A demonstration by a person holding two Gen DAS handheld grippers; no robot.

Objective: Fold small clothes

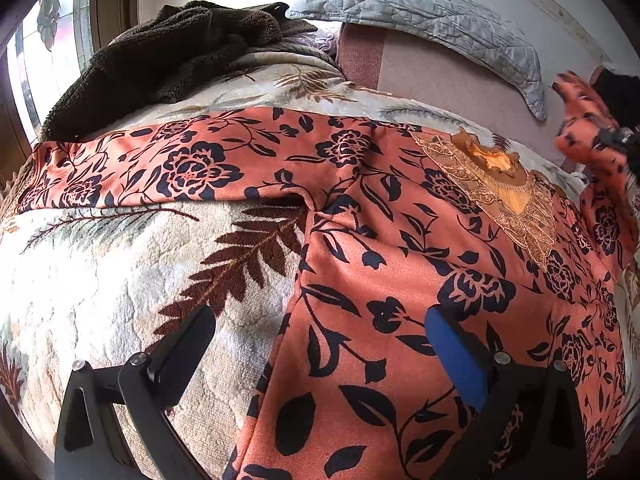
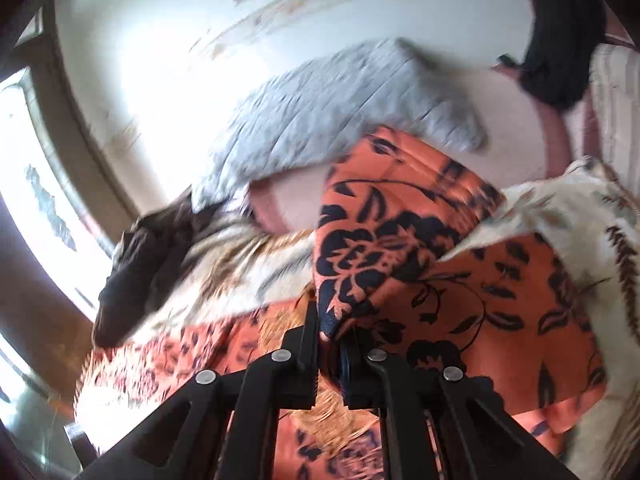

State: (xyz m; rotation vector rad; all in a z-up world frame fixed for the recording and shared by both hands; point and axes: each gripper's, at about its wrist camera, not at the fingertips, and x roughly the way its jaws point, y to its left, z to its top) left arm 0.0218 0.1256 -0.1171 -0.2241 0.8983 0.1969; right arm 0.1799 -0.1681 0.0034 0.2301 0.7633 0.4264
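The right gripper [image 2: 330, 334] has its jaws pressed together on a fold of the orange floral garment [image 2: 384, 240] — the cloth rises from between the pads and hangs lifted above the bed. The left wrist view catches that raised sleeve end at the bed's right edge, beside the dark shape of the right gripper [image 1: 616, 136].

The left gripper [image 1: 320, 344] is spread wide, nothing between its fingers: one black finger [image 1: 188, 344] over the cream leaf-patterned blanket [image 1: 120, 280], the blue-padded finger [image 1: 456, 356] over the garment [image 1: 400, 240].

The garment lies spread across the blanket, one sleeve stretched toward the bed's left edge, its gold embroidered neckline [image 1: 500, 184] toward the headboard side. Beyond it, a dark brown fleece [image 1: 168, 52] is heaped near the far left corner — a grey quilted pillow [image 1: 420, 12] leans against the wall behind.
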